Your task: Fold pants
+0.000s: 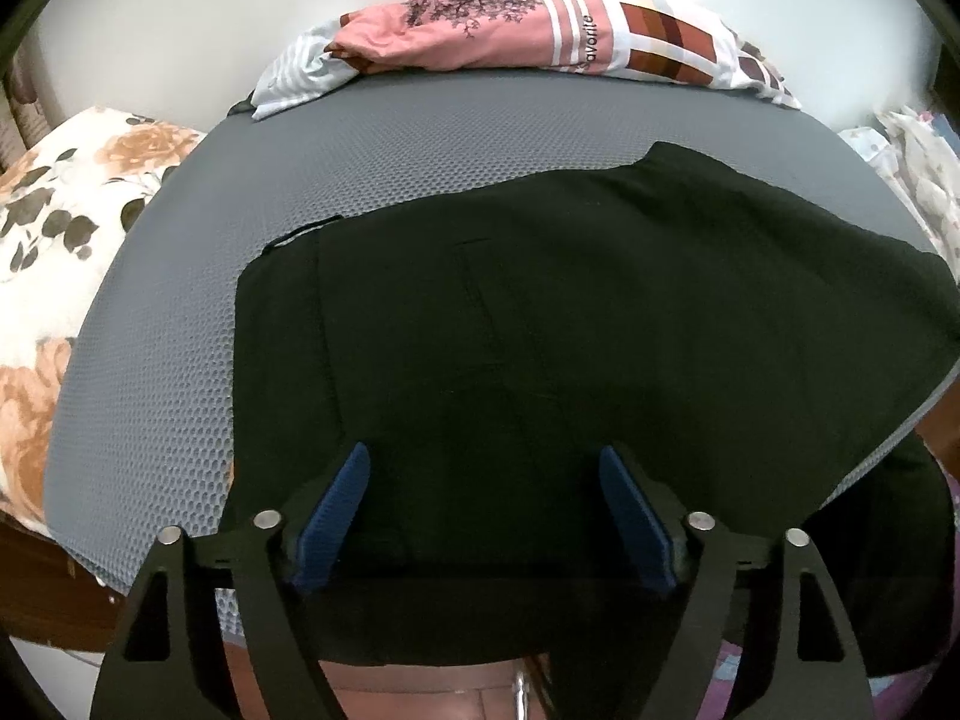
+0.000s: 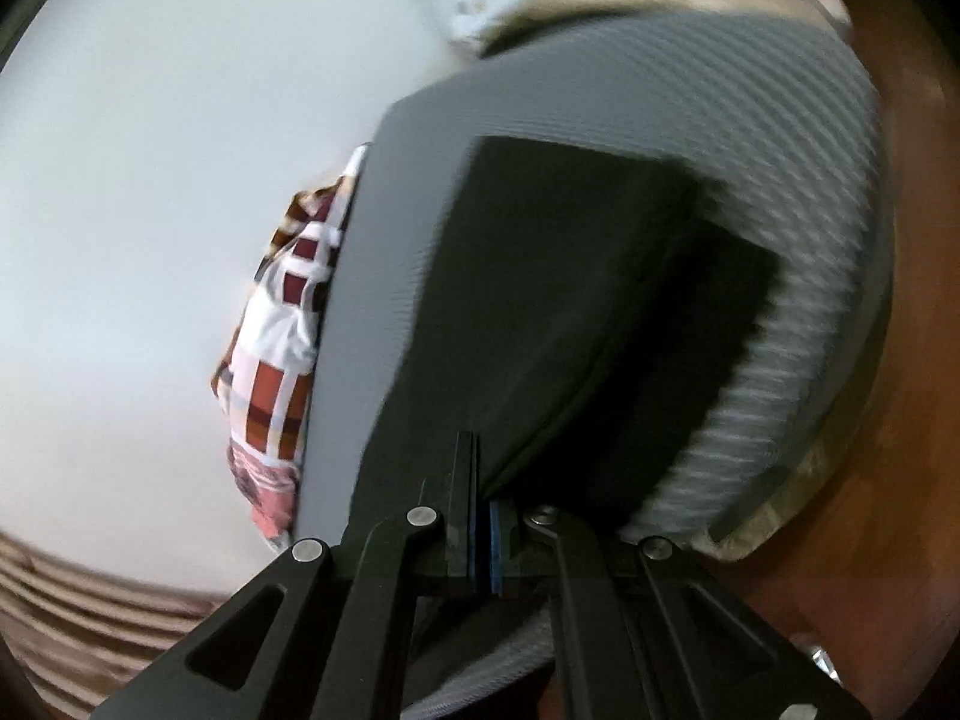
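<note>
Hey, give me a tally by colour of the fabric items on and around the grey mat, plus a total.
Black: 1, the pants
Pink and striped: 1, the bundled cloth at the far edge of the grey mat
White floral: 1, the pillow beside the mat
Total: 3

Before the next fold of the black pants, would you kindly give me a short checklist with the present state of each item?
1. Right gripper shut on the black pants: ok.
2. Left gripper open above the pants: ok.
3. Pants lying on the grey mesh pad: ok, though the near edge hangs over.
4. Pink and striped folded clothes apart from the pants: ok.
5. How many layers the right gripper holds: cannot tell, view blurred.
</note>
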The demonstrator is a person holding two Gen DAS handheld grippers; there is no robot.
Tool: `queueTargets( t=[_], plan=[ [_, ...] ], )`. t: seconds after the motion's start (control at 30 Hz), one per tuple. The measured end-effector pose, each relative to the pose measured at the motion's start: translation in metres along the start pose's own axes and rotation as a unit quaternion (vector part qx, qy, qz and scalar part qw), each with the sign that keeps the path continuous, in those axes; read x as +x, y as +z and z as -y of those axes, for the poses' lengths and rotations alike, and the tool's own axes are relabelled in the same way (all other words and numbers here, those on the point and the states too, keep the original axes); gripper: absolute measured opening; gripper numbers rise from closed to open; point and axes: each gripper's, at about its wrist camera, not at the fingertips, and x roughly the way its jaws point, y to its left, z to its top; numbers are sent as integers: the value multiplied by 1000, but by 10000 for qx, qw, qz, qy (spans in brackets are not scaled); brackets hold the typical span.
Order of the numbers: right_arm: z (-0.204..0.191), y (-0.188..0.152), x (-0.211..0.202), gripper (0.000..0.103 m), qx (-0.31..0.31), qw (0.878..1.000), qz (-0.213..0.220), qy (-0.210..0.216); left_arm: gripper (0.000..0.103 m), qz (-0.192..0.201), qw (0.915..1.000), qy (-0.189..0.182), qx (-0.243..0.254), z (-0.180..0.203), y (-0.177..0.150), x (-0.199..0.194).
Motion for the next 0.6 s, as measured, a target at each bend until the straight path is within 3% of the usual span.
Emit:
queueTargets(
  t=[0.33,0.43,0.6],
  plan=[
    [-14,-8,-26,4,-189,9997,132,82,80,-29,10000,-6,41,2,-1,0],
    [-16,-10,-36,4,6,9994,118,310,81,-55,9999,-58,68,1,0,1],
    [-1,-16,-40,4,-132,9996,6,-268,83,-59,9996,-201,180,-2,1,3]
  ],
)
